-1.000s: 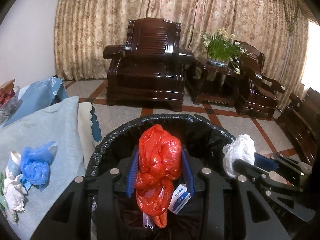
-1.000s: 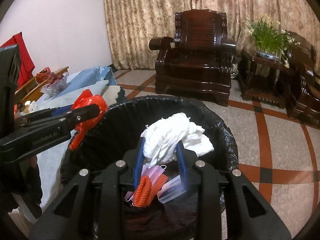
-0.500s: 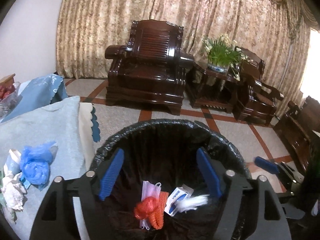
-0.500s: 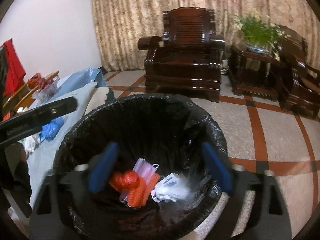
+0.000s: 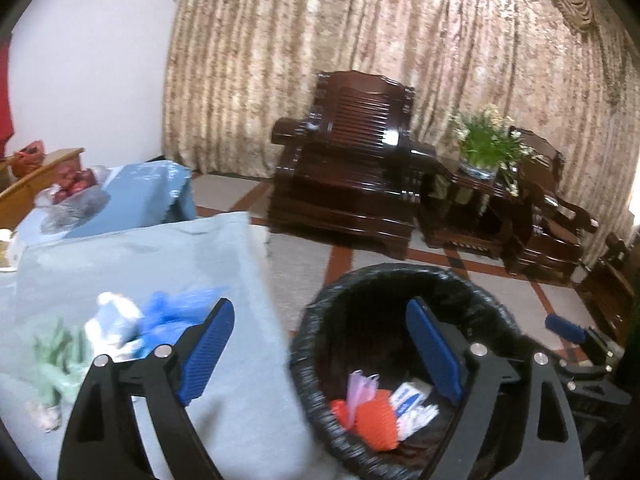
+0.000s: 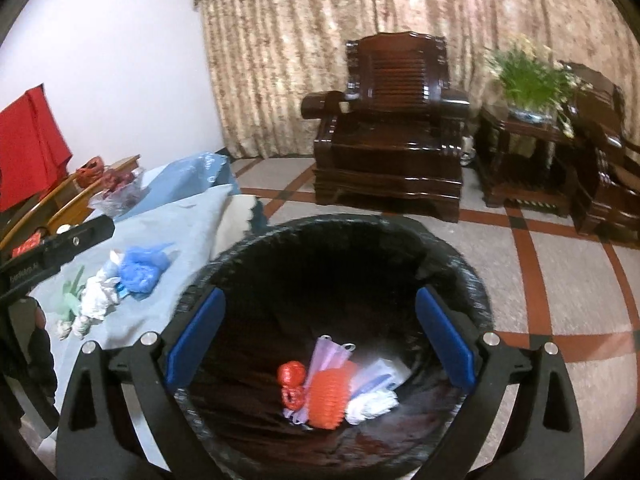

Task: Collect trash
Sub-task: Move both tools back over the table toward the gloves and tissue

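left gripper (image 5: 320,348): jaws spread wide and empty; one blue pad over the table, the other over the bin.
right gripper (image 6: 320,338): jaws spread wide, nothing between them, hanging over the bin mouth.
trash bin (image 6: 452,256): black-lined, round, on the floor just beside the table edge; in the left wrist view it sits at 5 o'clock, in the right wrist view dead centre.
in the bin: a red plastic bag (image 6: 292,384), an orange ribbed piece (image 6: 330,402), pale purple face masks (image 6: 326,354), a small white-and-blue box (image 5: 408,396) and crumpled white plastic (image 6: 372,402), all heaped at the bottom.
still on the table: a crumpled blue plastic bag (image 6: 140,270), white wrappers (image 6: 96,298) touching it and a pale green scrap (image 6: 70,298), at 9 o'clock in the right wrist view.
hard to make out: the table trash is motion-blurred in the left wrist view; print on the box is unreadable; the bin's near rim is hidden behind the gripper bodies.
surface: table under a light blue cloth (image 5: 160,256); a clear bag of red fruit (image 5: 72,190) at its far end.
room: dark wooden armchair (image 6: 394,140) at 12 o'clock, side table with a green flowering plant (image 6: 528,76) at 2 o'clock, beige patterned curtains (image 5: 360,28), speckled floor with red bands (image 6: 536,272).
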